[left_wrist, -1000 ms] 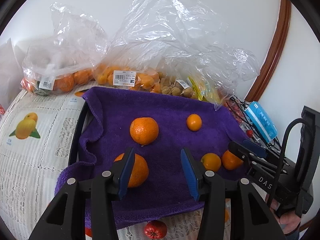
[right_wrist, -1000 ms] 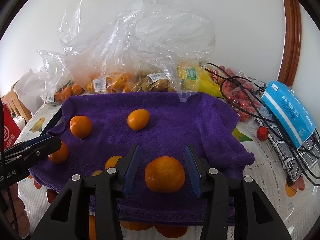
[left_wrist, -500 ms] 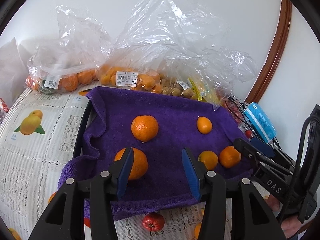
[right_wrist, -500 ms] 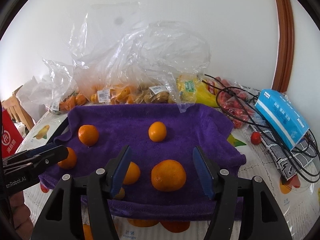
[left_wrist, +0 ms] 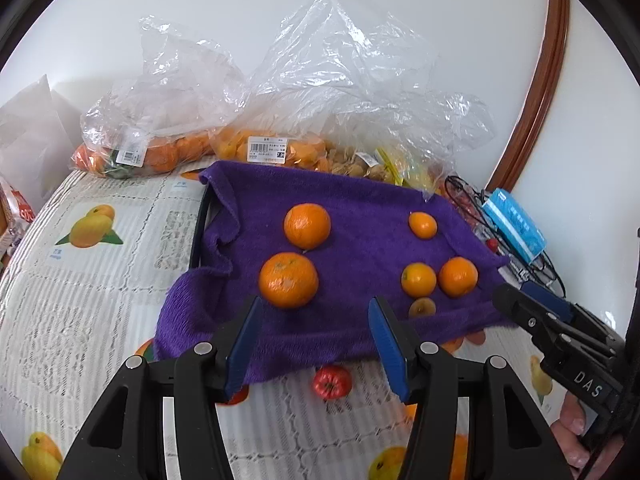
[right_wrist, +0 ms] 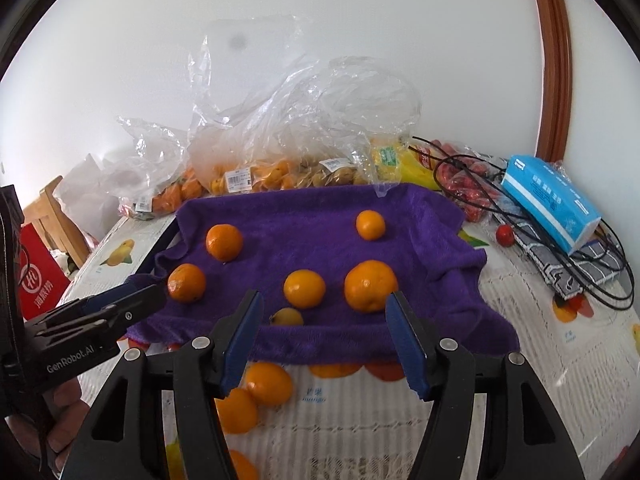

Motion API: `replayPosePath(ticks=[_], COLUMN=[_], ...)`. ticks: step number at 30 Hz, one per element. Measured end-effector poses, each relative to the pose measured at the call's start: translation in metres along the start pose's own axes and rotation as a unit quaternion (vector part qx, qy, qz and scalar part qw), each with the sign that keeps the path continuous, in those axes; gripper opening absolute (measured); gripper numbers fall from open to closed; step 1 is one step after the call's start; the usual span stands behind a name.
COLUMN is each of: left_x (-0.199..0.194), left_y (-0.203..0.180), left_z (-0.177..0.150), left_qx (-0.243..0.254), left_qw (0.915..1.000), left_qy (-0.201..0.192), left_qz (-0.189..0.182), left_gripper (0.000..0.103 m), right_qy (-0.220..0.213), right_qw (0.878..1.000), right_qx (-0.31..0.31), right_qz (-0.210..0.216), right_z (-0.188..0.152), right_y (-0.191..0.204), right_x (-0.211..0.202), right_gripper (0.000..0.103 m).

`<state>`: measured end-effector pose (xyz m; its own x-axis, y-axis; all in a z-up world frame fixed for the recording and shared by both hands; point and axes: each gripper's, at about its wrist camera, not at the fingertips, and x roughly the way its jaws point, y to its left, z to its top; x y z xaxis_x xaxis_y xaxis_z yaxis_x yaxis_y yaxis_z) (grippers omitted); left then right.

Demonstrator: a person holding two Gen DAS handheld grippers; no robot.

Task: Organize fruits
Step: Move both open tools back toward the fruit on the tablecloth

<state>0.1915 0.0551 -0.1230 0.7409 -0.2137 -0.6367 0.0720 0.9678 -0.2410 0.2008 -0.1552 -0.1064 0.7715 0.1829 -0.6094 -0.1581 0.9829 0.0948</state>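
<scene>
A purple towel lies on the table with several oranges on it. My left gripper hovers over the towel's near edge, its jaws opening with nothing between them. A large orange rests just past its tips. My right gripper stands open and empty at the towel's front, with another big orange and a smaller one lying beyond its fingers. A small yellowish fruit sits at the towel's front fold. Each gripper shows side-on in the other's view: the right gripper and the left gripper.
Clear plastic bags of fruit line the wall behind the towel. A blue tissue pack and black cables lie at the right. Loose oranges and a red tomato lie on the tablecloth before the towel. A red bag stands left.
The right gripper's jaws spread away from the big orange and it drew back, leaving the orange on the towel. The left gripper also pulled back and widened.
</scene>
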Motion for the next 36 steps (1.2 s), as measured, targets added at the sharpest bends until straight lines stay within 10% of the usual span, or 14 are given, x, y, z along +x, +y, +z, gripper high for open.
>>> replayPosePath(ticks=[36], left_x=[-0.027], left_y=[0.035], left_z=[-0.036], left_qx=[0.008], left_qw=[0.9995], left_qy=[0.031], left_qz=[0.004], left_gripper=[0.054], right_qy=[0.056], right_qw=[0.997], right_qx=[0.033], right_qz=[-0.039], right_z=[-0.05], right_y=[0.038], right_x=[-0.028], right_gripper=[0.062])
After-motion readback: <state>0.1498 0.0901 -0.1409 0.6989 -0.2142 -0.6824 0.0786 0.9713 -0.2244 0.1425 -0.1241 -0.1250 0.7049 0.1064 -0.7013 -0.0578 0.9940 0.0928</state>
